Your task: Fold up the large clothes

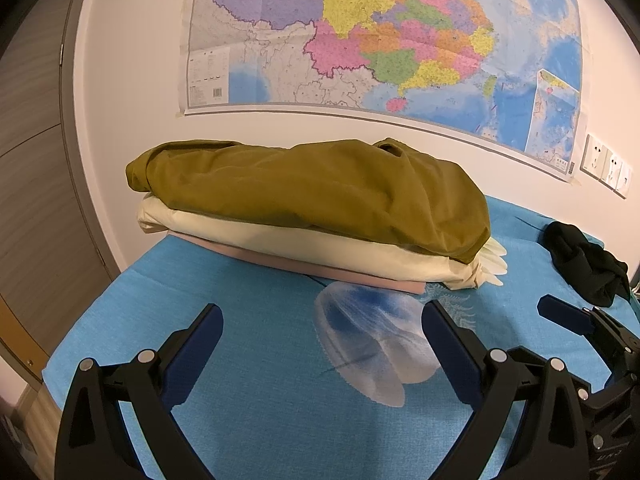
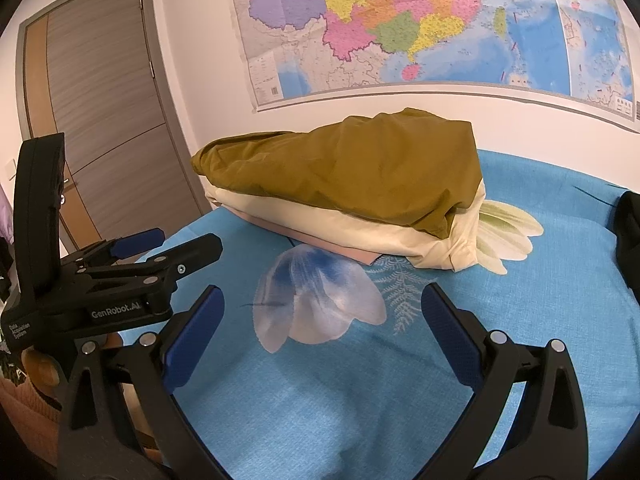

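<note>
Olive garment (image 1: 312, 192) tops a folded stack by the wall, over a cream layer (image 1: 320, 252) and a pink one (image 1: 360, 276), all on the blue sheet (image 1: 260, 420). Black cloth (image 1: 584, 264) lies crumpled, well apart to the right. Left gripper (image 1: 322, 336) and right gripper (image 2: 320, 316): jaws spread, holding nothing, above bare sheet short of the stack. Map (image 2: 420, 20) on wall; door (image 2: 100, 120) at left.

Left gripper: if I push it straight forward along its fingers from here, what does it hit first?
Likely the folded stack: the left gripper, open and empty, points over bare blue bedsheet at the pink bottom layer under the cream garment. Depth is uncertain.
</note>
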